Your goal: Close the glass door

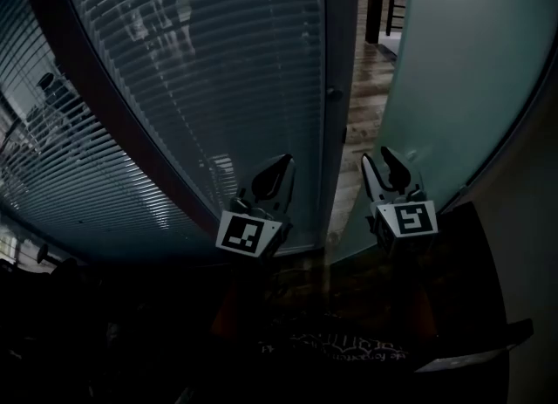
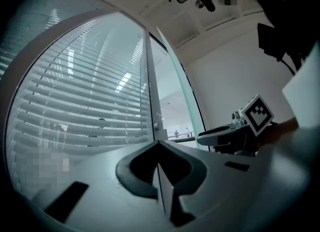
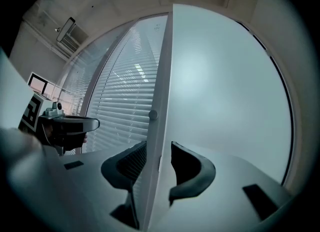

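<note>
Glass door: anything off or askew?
Only that the glass door stands ajar: a gap between it and the blinds panel shows the floor beyond. The right tongs grip its free edge; the left tongs are shut and empty. No damage or spill is visible.

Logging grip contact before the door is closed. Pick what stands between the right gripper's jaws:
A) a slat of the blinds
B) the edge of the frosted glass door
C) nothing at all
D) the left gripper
B: in the right gripper view, the right gripper has one jaw on each side of the edge of the frosted glass door, close against it.
</note>
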Motion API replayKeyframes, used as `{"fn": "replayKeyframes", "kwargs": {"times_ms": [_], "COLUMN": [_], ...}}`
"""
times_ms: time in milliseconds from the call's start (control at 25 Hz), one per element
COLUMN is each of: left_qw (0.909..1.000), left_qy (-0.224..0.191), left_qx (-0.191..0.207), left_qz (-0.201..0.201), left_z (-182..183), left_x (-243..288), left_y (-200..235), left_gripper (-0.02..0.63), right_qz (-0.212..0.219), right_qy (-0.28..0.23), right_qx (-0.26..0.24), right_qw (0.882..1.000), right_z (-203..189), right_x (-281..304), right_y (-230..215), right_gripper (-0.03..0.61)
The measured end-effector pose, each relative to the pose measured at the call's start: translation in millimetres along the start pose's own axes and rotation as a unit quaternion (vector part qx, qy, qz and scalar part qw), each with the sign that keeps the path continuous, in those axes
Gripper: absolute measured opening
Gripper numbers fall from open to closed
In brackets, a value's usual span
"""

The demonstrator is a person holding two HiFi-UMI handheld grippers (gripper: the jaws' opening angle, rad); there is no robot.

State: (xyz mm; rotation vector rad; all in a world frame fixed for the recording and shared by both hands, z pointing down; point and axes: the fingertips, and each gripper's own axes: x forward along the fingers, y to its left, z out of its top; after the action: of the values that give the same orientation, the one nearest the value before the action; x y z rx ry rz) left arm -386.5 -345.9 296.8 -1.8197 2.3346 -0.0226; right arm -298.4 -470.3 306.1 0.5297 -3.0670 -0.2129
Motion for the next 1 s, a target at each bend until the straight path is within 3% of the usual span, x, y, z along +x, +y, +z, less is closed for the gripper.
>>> {"fn": "replayKeyframes", "kwargs": {"times_ms": [120, 760, 1000], "left_qw": [1.0, 0.9999, 0.9999], "left_qy": [-0.001, -0.01, -0.01], "left_qx": [0.001, 0.005, 0.004], "left_qz": [-0.002, -0.008, -0.011], "left_z": [-14.1, -20.0, -25.2], "left_x": [6.9, 31.3, 40.2], "left_y": [7.6, 31.5, 38.6], "left_gripper": [0.002, 0.002, 0.002], "right_qz": [0.002, 0.013, -0.011], "right_qy": [-0.003, -0.011, -0.006], "right_qx": [0.005, 0.005, 0.017], "right_qw": [1.0, 1.0, 1.0], "right_z": [-12.6, -17.2, -21.3], "right_x": [14.3, 55.6, 64.3], "right_y": [0.5, -1.3, -27.6], "right_gripper": [0.138, 0.138, 0.138]}}
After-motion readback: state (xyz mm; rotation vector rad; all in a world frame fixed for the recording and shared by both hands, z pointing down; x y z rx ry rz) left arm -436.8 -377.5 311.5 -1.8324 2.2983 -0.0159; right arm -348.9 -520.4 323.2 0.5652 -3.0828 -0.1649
